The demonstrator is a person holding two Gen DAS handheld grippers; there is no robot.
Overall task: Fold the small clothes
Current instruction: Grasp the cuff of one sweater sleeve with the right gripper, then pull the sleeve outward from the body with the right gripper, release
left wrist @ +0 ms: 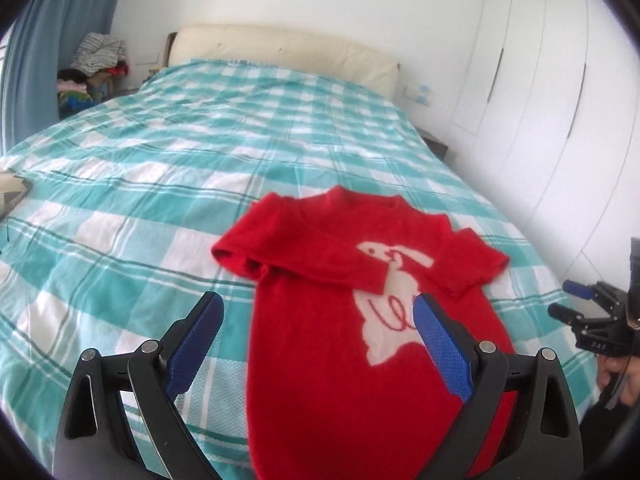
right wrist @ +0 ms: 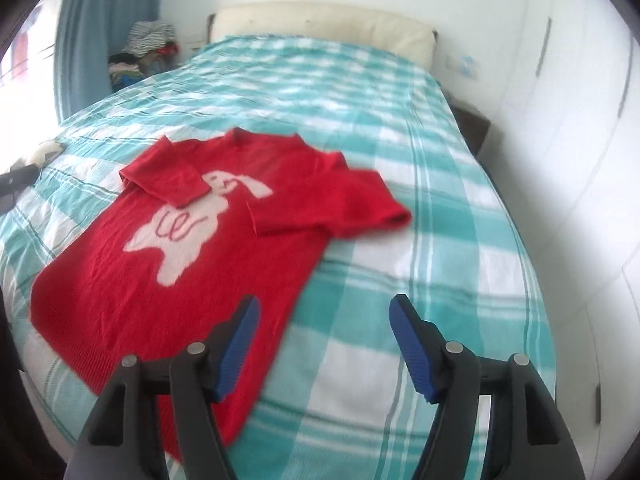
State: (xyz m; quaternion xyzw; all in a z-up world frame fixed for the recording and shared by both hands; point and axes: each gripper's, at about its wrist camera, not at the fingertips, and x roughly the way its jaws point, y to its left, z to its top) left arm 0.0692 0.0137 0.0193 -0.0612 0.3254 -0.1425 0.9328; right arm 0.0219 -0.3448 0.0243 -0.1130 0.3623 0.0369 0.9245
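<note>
A small red knitted sweater (left wrist: 320, 344) with a white rabbit figure on its chest lies flat on the teal-and-white checked bedspread (left wrist: 140, 184). Both sleeves are folded in across the chest. My left gripper (left wrist: 318, 312) hovers above the sweater's lower half, open wide, nothing between its blue pads. In the right wrist view the sweater (right wrist: 132, 280) lies to the left. My right gripper (right wrist: 324, 320) is open above the sweater's right edge and the bedspread (right wrist: 420, 240), holding nothing. The right gripper (left wrist: 568, 300) also shows at the right edge of the left wrist view, in a person's hand.
A cream headboard (left wrist: 280, 52) closes the far end of the bed. A pile of clothes (left wrist: 96, 68) sits by the blue curtain (left wrist: 60, 40) at the far left. White wardrobe doors (left wrist: 540, 100) line the right side. A dark nightstand (right wrist: 474, 126) stands beside the bed.
</note>
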